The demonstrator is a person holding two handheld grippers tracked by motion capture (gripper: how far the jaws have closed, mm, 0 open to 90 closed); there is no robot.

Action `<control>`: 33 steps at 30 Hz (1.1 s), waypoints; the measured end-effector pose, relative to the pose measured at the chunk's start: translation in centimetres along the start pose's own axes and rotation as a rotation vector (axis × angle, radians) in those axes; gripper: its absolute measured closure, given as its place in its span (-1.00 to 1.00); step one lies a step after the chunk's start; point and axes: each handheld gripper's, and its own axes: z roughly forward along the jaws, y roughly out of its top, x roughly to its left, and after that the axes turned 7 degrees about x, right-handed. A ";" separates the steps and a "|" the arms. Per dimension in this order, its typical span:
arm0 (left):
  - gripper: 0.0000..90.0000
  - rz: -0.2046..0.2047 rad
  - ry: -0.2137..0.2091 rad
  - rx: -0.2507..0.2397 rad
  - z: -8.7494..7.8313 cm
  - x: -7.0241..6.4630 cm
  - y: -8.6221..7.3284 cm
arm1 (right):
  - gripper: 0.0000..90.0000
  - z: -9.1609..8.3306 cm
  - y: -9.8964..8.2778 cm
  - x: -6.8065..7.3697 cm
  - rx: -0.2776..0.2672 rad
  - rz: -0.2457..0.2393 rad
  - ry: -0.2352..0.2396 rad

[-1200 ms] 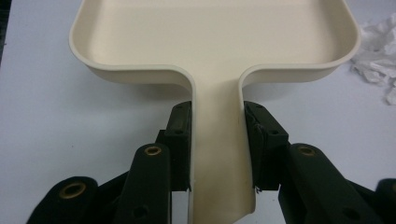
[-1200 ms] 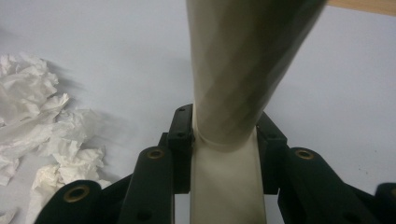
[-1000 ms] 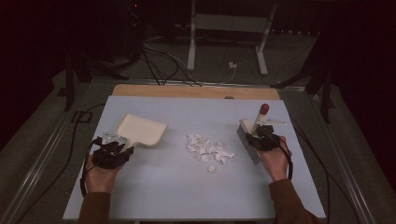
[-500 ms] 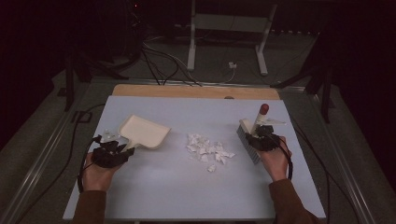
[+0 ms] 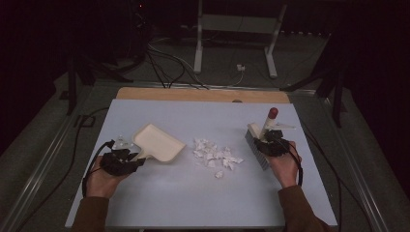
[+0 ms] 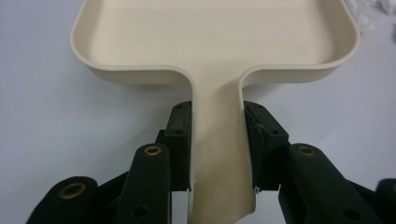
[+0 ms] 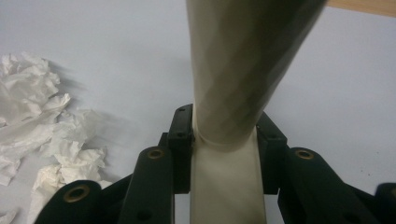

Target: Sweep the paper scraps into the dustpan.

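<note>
A cream dustpan (image 5: 158, 142) (image 6: 215, 37) lies on the pale table, its mouth toward the middle. My left gripper (image 5: 126, 157) (image 6: 215, 144) is shut on its flat handle, a pad pressing each edge. A pile of crumpled white paper scraps (image 5: 215, 155) (image 7: 42, 135) sits mid-table between the two tools. At the right, a cream hand brush (image 5: 261, 137) with a red-tipped handle stands with its bristles on the table. My right gripper (image 5: 269, 140) (image 7: 224, 140) is shut on the brush handle (image 7: 238, 65), which rises steeply before the camera.
The table (image 5: 193, 203) has a wooden strip (image 5: 203, 94) along its far edge. Cables (image 5: 164, 67) and a white stand (image 5: 237, 29) lie on the dark floor beyond. Bare tabletop stretches in front of the paper toward the near edge.
The dustpan and left gripper have shifted slightly, the pan's mouth edging closer to the paper pile. The right hand and brush have stayed put.
</note>
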 end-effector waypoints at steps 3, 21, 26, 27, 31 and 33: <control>0.48 0.028 -0.015 0.005 0.0 -0.1 0.2 | 0.49 0.0 0.0 0.0 0.000 0.000 0.000; 0.48 0.157 -0.113 0.049 0.4 -0.9 0.0 | 0.49 0.0 0.0 0.0 0.001 0.000 0.002; 0.48 0.196 -0.135 0.070 0.8 -1.4 0.1 | 0.49 0.0 0.0 0.1 0.001 0.000 0.001; 0.48 0.201 -0.139 0.072 0.9 -1.5 0.1 | 0.49 0.0 0.0 0.1 0.001 0.000 0.002; 0.48 0.229 -0.155 0.091 1.3 -1.9 0.2 | 0.49 0.0 0.0 0.1 0.001 -0.001 0.001; 0.48 0.240 -0.157 0.097 1.6 -2.0 0.3 | 0.49 0.0 0.0 0.1 0.001 0.001 0.002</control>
